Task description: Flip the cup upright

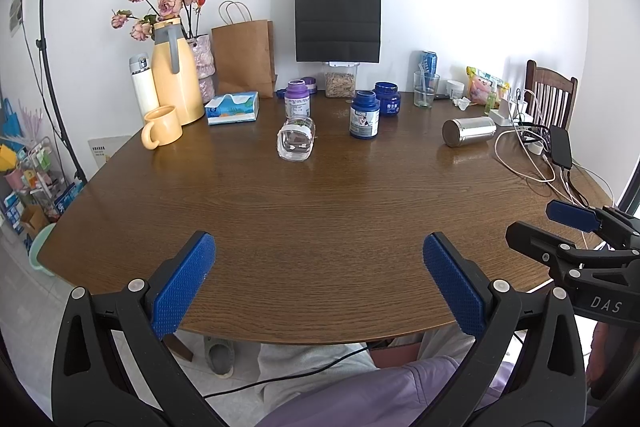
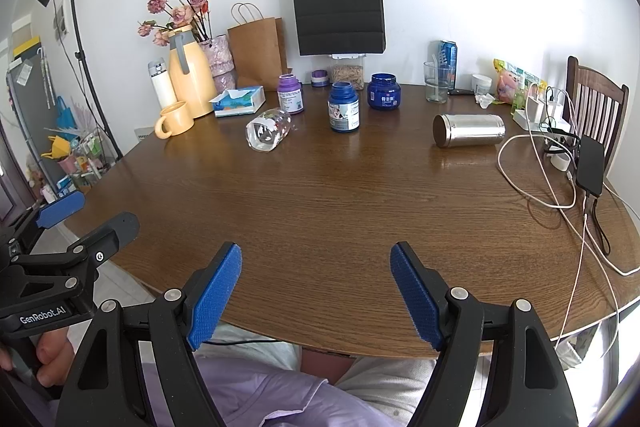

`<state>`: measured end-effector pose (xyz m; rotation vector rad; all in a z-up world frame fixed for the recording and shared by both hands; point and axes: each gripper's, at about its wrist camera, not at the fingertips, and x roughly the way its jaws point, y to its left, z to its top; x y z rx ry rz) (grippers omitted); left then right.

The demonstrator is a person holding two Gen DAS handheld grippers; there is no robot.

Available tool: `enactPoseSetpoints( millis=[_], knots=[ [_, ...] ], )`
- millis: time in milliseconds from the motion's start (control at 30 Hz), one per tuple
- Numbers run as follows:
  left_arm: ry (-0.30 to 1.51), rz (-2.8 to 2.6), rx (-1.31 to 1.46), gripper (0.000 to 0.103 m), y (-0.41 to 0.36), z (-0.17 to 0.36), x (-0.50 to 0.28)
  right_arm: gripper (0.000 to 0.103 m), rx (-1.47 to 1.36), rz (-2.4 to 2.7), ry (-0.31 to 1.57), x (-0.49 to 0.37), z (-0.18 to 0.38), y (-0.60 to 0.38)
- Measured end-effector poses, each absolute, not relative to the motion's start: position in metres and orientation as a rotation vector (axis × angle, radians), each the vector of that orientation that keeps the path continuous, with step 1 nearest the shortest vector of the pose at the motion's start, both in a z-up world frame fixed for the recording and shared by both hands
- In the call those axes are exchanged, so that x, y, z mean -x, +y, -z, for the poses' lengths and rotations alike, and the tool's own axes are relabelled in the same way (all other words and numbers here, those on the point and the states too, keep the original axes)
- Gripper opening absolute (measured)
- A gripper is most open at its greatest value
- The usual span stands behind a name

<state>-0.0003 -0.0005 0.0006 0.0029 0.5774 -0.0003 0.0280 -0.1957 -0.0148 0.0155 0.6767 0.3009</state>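
A: Start with the biggest thing.
B: The round wooden worktop (image 1: 320,219), with a black paper bag (image 1: 338,11) and a brown paper bag (image 1: 244,55) standing against the wall behind it.

A: And the claws?
B: The left claw (image 1: 319,281) hangs over the near edge, pads spread wide, nothing between them. The right claw (image 2: 316,293) is likewise released and empty. From the left wrist view its body reads "DAS"; from the right wrist view the left one reads "GenRobot.AI".

A: Where is the cup?
B: The clear cup (image 1: 295,139) lies on its side near the worktop's middle, well apart from both claws, just in front of a purple-capped bottle (image 1: 297,98). Its printing is too small to read.

A: Anything else tipped over?
B: A steel flask (image 2: 469,130) lies on its side to the right, near white cables (image 2: 536,167).

A: Labels?
B: A blue-capped bottle (image 2: 343,107) and a blue jar (image 2: 384,91) carry labels, illegible here. The yellow mug (image 1: 162,127) is plain.
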Motion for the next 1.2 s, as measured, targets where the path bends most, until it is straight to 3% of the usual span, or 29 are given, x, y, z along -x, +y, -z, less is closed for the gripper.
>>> enactPoseSetpoints(
  millis=[1200],
  knots=[
    [0.584,0.002,-0.004,0.103,-0.01,0.01,-0.003,0.08,-0.017,-0.307,0.67,-0.026,0.012,-0.194]
  ],
)
